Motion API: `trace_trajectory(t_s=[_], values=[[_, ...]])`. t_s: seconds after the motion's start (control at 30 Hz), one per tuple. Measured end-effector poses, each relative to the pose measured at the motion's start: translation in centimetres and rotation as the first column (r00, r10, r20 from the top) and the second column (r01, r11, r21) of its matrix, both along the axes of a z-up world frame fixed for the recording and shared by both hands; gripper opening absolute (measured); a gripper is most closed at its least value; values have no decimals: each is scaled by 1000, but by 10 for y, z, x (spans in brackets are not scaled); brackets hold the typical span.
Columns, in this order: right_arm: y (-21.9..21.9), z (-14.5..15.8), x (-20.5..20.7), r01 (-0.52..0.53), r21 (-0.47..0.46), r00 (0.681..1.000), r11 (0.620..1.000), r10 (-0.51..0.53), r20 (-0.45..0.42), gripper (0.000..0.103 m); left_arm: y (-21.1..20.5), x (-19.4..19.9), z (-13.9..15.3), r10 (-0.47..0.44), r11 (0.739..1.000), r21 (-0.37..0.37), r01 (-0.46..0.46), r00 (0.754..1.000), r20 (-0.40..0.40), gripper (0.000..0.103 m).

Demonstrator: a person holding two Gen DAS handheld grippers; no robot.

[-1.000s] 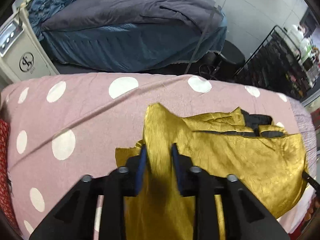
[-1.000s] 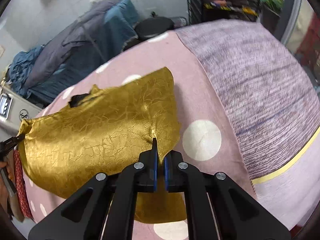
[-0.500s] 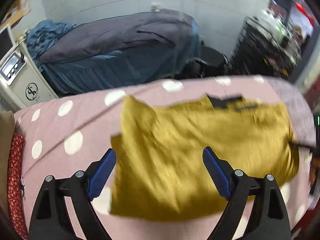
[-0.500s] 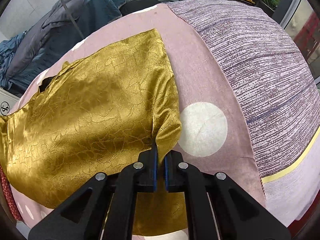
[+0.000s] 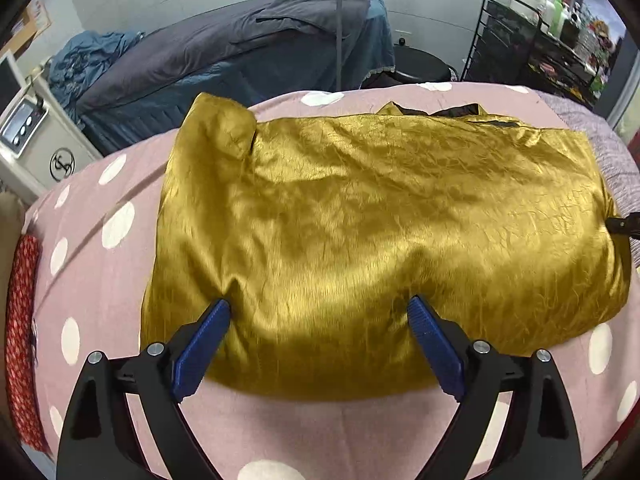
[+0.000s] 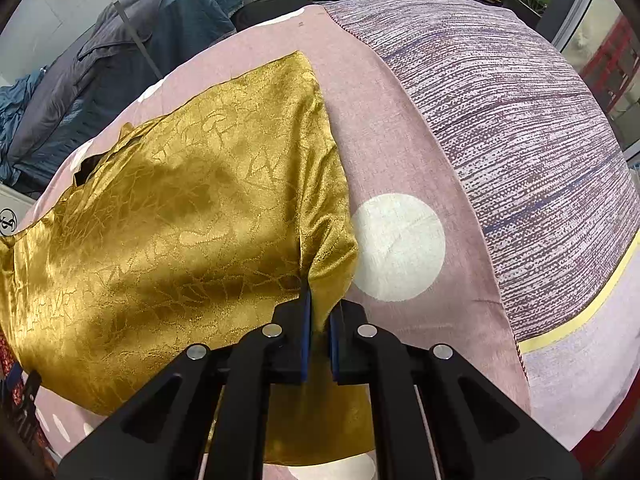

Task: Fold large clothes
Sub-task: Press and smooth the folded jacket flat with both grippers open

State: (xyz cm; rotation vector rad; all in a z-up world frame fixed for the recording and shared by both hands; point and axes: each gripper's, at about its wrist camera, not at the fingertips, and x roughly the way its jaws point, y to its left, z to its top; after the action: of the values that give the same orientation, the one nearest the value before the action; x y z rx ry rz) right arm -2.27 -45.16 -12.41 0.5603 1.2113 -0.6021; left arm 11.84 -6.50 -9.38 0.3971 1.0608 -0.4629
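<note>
Pink dotted bedspread [image 5: 100,280]: gold garment [image 5: 360,220] edge pinched by right tool [image 6: 318,320].

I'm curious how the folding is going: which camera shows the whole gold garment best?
The left wrist view: the gold garment lies nearly whole across the pink dotted cover, beyond the open left gripper. The right wrist view shows only one end, pinched in the shut right gripper.

Your left gripper [image 5: 318,312], low in its frame, has just opened wide, gripping nothing. Your right gripper [image 6: 319,308] stays pinched tight at lower centre.
</note>
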Motion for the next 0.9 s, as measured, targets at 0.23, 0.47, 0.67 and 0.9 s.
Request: trace_trajectory(t_s=[0.23,0.47,0.67,0.9], values=[[2,8,-22,66,17,998,998,-66,4,19,-24,20,-19,-49,997,52,49,999,-1,89],[45,62,-36,-8,-286,1000,958,11,11,50,-32,31,-25,-50,997,51,51,999,-22,89],[127,67,-7,-298,-251,943,921,325,70,77,-34,34,-30,-51,997,59,53,998,-33,92],[125,7,17,-285,-89,958,954,284,-27,82,-32,42,-41,-40,998,48,43,996,-74,97]])
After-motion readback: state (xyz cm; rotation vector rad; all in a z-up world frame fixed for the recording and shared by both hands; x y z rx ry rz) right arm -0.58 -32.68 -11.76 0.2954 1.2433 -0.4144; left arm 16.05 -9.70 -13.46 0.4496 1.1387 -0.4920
